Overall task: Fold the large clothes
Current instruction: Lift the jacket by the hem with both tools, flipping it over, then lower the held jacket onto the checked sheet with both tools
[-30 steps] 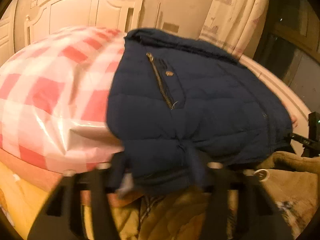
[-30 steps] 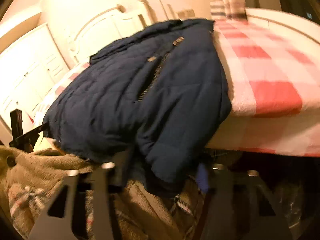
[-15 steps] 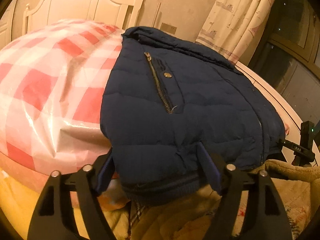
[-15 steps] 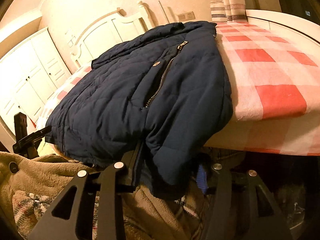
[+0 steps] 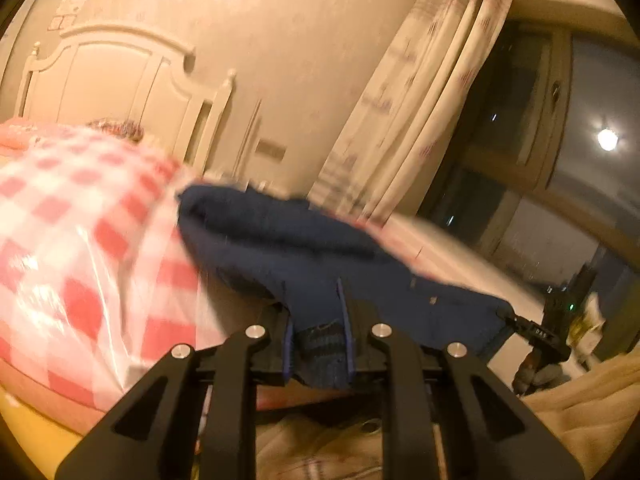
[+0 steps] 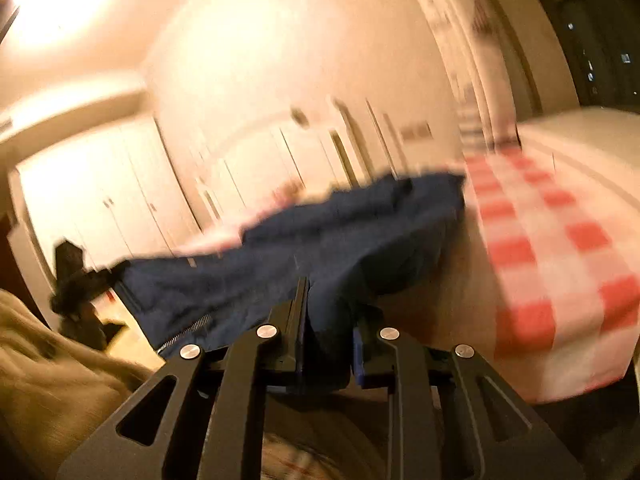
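A navy padded jacket lies on the red-and-white checked bed cover, its near hem lifted off the bed. My left gripper is closing, its pads pressing the ribbed hem at the jacket's left corner. My right gripper is shut on the hem at the other corner of the jacket, beside the zip. The hem hangs stretched between the two. Each gripper shows in the other's view: the right gripper and the left gripper. Both views are blurred.
A white headboard and wall stand behind the bed. Curtains and a dark window are on the right, white wardrobe doors on the left. A beige fleece garment lies below the grippers.
Both grippers went from open around the jacket's hem to shut on it. Both then rose and tipped upward, lifting the hem off the bed's edge.
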Demonstrator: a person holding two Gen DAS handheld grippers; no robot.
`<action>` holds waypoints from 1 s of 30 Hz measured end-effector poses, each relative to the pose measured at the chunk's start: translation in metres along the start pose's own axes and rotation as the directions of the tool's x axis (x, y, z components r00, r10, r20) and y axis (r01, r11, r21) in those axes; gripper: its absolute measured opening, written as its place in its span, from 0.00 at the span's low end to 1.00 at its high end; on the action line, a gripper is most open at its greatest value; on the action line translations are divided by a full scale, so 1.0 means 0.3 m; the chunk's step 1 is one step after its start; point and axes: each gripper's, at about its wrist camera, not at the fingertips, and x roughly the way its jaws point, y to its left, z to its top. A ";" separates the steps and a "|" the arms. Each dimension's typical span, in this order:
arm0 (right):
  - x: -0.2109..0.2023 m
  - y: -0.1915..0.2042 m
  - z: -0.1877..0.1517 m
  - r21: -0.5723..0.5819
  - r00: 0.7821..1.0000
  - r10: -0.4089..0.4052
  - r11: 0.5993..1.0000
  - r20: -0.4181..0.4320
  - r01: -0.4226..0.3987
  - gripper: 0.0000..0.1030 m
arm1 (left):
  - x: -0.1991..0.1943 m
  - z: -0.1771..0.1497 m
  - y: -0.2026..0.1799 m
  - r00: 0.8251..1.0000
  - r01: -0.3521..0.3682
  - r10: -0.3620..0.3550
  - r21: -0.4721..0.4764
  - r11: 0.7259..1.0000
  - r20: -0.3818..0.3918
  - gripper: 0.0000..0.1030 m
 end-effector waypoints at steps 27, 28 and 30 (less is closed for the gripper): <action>0.862 -0.280 0.470 0.141 0.918 -0.248 0.943 -0.309 0.302 0.26 | 0.708 0.449 0.320 0.937 -0.330 0.313 -0.101 0.938 -0.158 0.41; 0.894 -0.320 0.434 0.185 0.906 -0.221 0.935 -0.361 0.302 0.27 | 0.741 0.424 0.355 0.927 -0.348 0.323 -0.114 0.931 -0.190 0.56; 0.933 -0.403 0.393 0.294 0.908 -0.143 0.916 -0.394 0.272 0.39 | 0.770 0.407 0.418 0.910 -0.391 0.360 -0.135 0.911 -0.206 0.68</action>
